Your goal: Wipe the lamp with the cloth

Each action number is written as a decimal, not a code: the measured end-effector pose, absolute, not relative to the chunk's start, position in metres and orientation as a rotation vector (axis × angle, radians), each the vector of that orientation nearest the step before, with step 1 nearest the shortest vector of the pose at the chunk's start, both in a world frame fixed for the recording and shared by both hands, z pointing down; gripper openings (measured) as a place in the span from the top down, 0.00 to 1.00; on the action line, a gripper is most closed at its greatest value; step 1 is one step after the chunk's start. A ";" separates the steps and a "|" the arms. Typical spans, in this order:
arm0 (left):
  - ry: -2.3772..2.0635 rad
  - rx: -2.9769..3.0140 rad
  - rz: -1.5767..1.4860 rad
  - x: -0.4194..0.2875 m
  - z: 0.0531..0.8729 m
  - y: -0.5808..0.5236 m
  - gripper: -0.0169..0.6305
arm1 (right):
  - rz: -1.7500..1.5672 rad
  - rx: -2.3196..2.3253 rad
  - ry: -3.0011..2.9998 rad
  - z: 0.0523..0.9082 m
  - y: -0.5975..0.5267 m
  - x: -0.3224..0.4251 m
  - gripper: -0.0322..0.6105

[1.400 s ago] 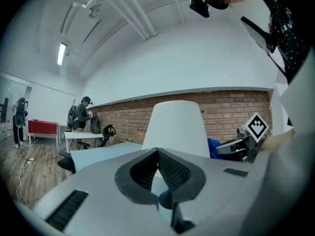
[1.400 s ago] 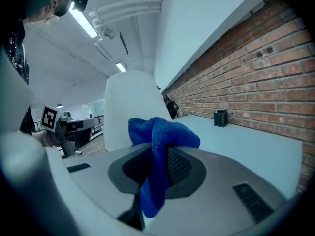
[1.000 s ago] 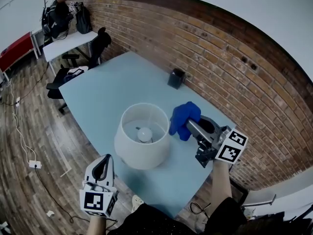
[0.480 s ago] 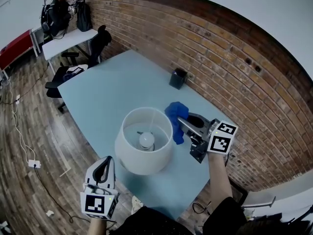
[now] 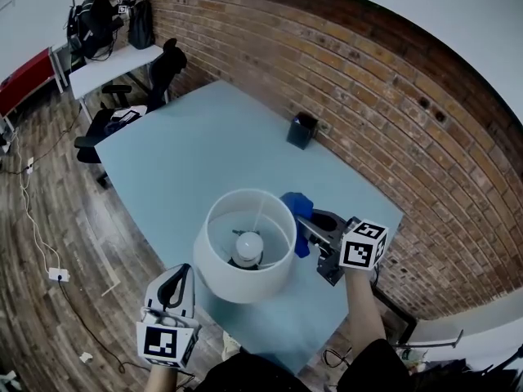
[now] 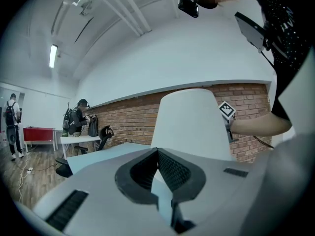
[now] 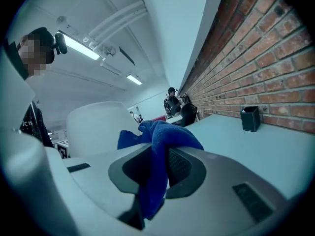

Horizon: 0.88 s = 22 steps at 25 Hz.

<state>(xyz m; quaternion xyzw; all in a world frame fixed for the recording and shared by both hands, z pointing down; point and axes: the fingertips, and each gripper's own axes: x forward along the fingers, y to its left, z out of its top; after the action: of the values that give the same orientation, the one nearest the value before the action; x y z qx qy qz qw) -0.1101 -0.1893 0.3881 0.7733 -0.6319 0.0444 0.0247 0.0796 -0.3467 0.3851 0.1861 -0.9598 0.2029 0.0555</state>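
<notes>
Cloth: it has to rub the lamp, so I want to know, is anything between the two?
Nothing visible. In the head view the cloth, shut in the right gripper, sits right beside the lamp at the shade's right side, with no other thing between them. The black box stands well apart.

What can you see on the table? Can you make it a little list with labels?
Table: light blue table, beside a brick wall
Lamp: white lamp, upright, bulb showing inside the shade
Cloth: blue cloth, close against the lamp on the person's right
Right gripper: right gripper, jaws shut on the cloth
Left gripper: left gripper, jaws together, holding nothing, near the lamp but not touching it
Other thing: small black box near the wall
</notes>
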 end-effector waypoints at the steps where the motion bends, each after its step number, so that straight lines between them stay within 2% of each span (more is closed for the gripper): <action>1: -1.954 2.394 0.135 -0.112 0.388 -0.192 0.96 | 0.610 0.574 -2.885 0.393 -0.348 0.081 0.85; 6: -1.963 2.385 0.157 -0.124 0.388 -0.212 0.96 | 0.609 0.533 -2.840 0.407 -0.360 0.089 0.85; 17: -2.040 2.449 0.219 -0.153 0.360 -0.267 0.96 | 0.584 -0.194 -3.087 0.239 -0.370 0.041 0.85; 22: -2.009 2.470 0.205 -0.160 0.359 -0.285 0.96 | 0.590 -0.328 -2.967 0.256 -0.360 0.002 0.85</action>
<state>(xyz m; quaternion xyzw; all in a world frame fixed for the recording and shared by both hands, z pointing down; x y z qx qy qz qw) -0.1595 -0.2850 0.3593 0.7739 -0.6295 0.0642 -0.0245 0.0017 -0.3600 0.2562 -0.1077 -0.9739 0.1936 0.0495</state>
